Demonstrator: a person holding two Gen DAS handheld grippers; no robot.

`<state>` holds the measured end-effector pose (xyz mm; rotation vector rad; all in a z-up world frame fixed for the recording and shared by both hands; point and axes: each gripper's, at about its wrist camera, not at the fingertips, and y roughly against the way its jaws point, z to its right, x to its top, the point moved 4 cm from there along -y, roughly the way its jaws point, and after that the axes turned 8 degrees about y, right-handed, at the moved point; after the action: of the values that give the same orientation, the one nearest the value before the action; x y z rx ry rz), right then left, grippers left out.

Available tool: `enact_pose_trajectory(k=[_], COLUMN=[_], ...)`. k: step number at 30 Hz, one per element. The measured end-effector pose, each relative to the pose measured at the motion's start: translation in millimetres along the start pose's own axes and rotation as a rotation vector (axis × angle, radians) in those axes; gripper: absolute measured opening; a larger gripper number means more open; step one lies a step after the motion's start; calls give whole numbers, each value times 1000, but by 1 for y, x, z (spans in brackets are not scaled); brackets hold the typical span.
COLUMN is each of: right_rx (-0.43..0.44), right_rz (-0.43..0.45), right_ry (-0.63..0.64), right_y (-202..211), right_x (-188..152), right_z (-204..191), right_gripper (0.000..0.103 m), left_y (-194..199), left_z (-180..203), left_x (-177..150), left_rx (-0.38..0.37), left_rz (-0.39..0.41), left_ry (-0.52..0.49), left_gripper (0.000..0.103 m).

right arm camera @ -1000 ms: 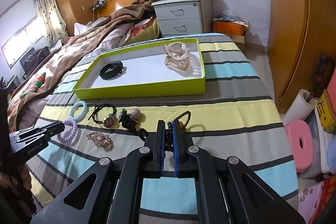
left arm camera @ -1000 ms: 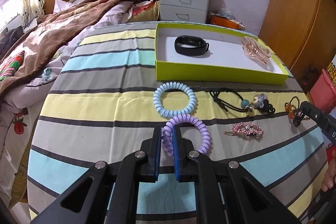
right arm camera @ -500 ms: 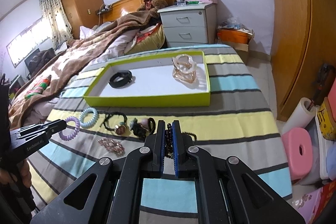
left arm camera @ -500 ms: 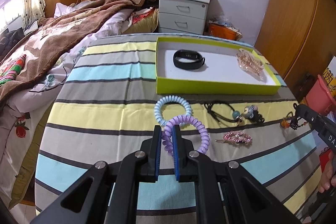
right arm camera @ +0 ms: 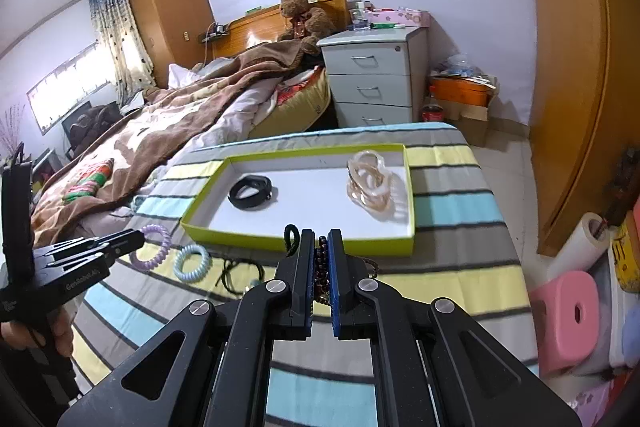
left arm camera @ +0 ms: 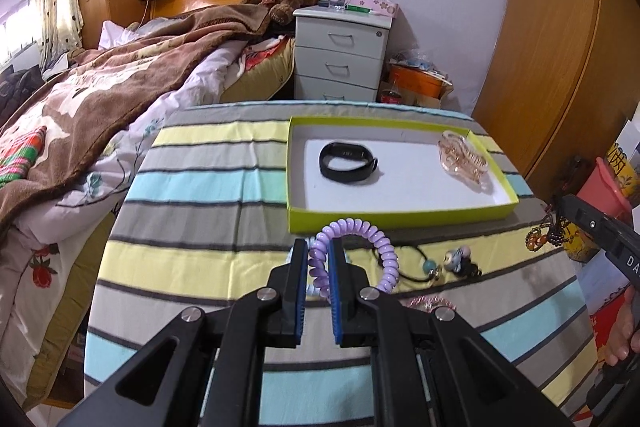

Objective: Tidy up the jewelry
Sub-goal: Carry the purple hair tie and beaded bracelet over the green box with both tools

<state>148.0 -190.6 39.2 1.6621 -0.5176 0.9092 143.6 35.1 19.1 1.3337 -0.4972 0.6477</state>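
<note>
While both grippers were off the striped cloth (left arm camera: 192, 187) with their loads, the step in hand read as carrying two pieces to the green tray (left arm camera: 400, 217), which sat at centre frame in both views. The left gripper (left arm camera: 319, 259) was clamped on the purple coil band (left arm camera: 360, 235), pinching one side of the loop so the rest arched free to the right of the jaws, in front of the tray's near wall. The right gripper (right arm camera: 320, 259) was closed on a dark beaded bracelet (right arm camera: 321, 267), most of it hidden between the pads; in the left view, beads dangled below that gripper at the right edge.

Tray held a black wristband (left arm camera: 347, 166) left of centre and a clear amber hair claw (left arm camera: 464, 159) at its right end. White floor between them and along the near wall was bare.

Judgement on doing the step well:
- Clear the near wall with the hanging loop before moving in.
- Aim the purple band at the bare near-left floor, the beads between wristband and claw.
- Lower until the piece rests, then open; the coil may spring and the beads may swing.

Left on the cloth: pale blue coil band (right arm camera: 193, 263), black cord tie with charm (left arm camera: 440, 265).
</note>
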Motion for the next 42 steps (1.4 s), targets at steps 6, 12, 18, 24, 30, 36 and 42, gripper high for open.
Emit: enact_pose_trajectory(k=[6, 12, 18, 24, 30, 36, 42], right_rx=[8, 16, 17, 55, 88, 97, 96], right_rz=[9, -11, -43, -79, -138, -175, -206], right_ry=[23, 48, 69, 56, 29, 33, 53], right_y=[-11, -36, -74, -110, -147, -168, -186], right_x=[25, 46, 62, 69, 69, 70, 71], right_z=[0, 0, -1, 0, 3, 0, -6], right_gripper=[6, 6, 6, 6, 6, 6, 6], left_y=[-9, -24, -45, -64, -82, -97, -106], left_z=[7, 12, 19, 19, 15, 11, 10], left_x=[19, 31, 40, 45, 46, 46, 45], left_rx=[-22, -31, -40, -38, -31, -25, -22], left_rz=[-1, -8, -28, -44, -67, -85, -99], left_ry=[-3, -2, 5, 7, 18, 33, 37], left_gripper=[11, 11, 11, 11, 11, 11, 11])
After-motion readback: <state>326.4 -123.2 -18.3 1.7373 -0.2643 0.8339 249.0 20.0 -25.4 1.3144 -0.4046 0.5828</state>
